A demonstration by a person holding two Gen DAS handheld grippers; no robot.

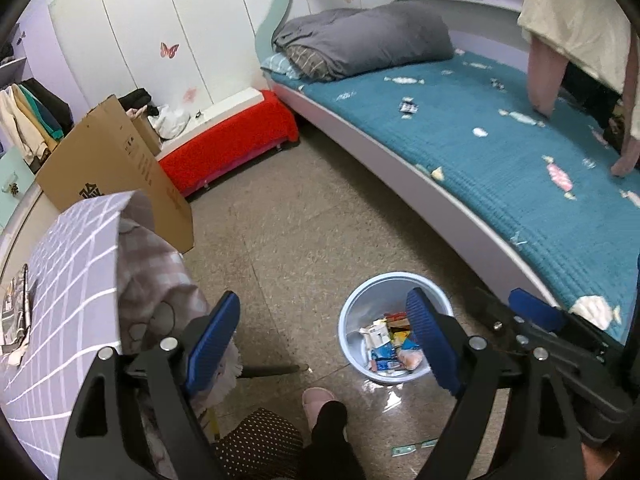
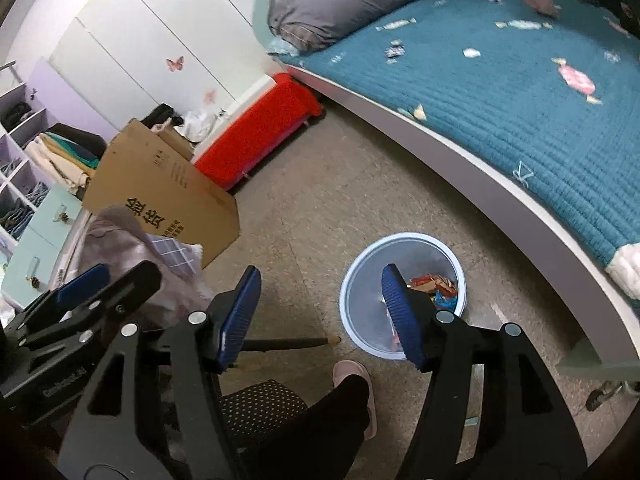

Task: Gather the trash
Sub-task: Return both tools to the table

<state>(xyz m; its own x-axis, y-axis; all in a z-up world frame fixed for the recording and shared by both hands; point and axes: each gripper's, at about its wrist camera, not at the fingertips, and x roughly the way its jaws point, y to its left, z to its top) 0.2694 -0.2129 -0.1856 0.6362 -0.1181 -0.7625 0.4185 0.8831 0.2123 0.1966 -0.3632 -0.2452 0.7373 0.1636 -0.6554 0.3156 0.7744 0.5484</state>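
Left gripper: black frame with ribbed blue pads, jaws wide apart and empty; it hangs at the bottom of its own view, tilted down over the floor beside the bin.
Right gripper: same build, jaws parted with nothing between the pads; one pad overlaps the bin's mouth in its own view, which suggests it is placed there to drop things in.
Round pale-blue plastic bin: stands on the speckled floor at lower centre, just beside the bed's edge, probably so both grippers can reach it.
Crumpled snack wrappers: heaped in the bin's bottom, so part of the collecting looks done.
Loose candy wrappers: scattered over the teal quilted bed cover at upper right; these seem left to gather.
Small green paper scrap: lies on the floor below the bin.
Left view only: the bin's full contents, and a purple checked cloth at lower left.
Right view only: the left gripper's side at lower left, and the bin contents half hidden by a pad.
Person: a pink slipper and dark trouser leg at bottom centre.
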